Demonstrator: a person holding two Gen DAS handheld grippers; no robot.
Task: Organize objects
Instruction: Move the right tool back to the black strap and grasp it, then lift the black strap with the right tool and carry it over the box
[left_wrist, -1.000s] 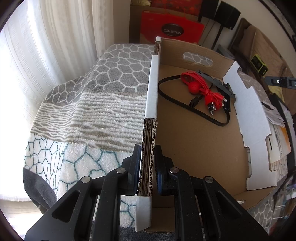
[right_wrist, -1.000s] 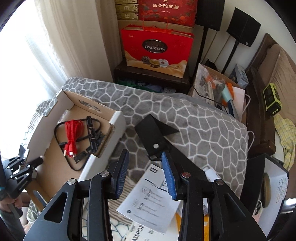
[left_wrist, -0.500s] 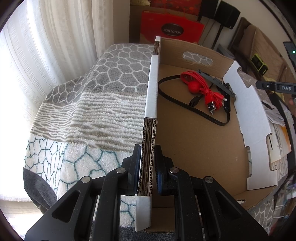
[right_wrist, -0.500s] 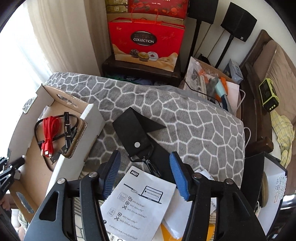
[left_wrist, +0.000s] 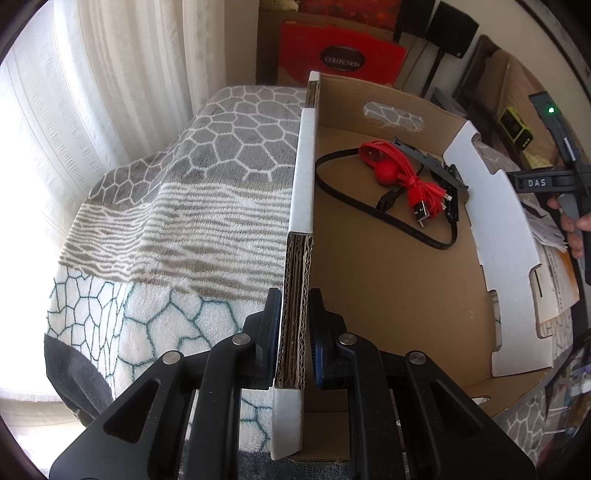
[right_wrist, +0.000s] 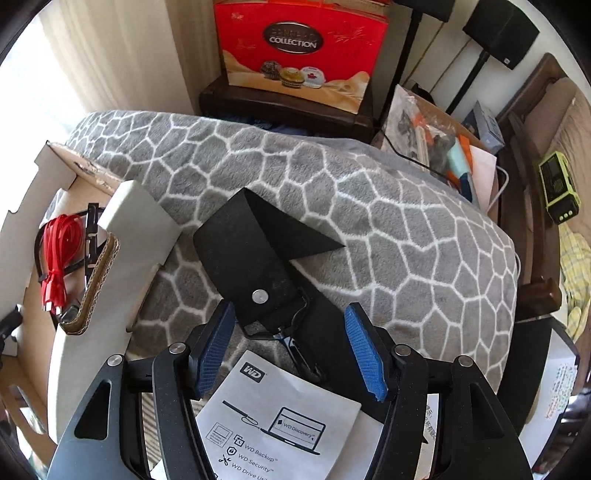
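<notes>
My left gripper is shut on the near side wall of an open cardboard box that rests on a patterned blanket. Inside the box lie a bundled red cable and a black cable. The box also shows at the left of the right wrist view. My right gripper is open and empty, low over a black pouch with a metal snap, its jaws either side of the pouch's near end. A white WD leaflet lies just below the gripper.
A grey honeycomb blanket covers the surface. A red Collection gift bag stands behind it. A cluttered box of small items and a green device sit at the right. Papers lie right of the box.
My right gripper has moved forward and down toward the black pouch and opened wider. My left gripper has kept its hold on the box wall without moving.
</notes>
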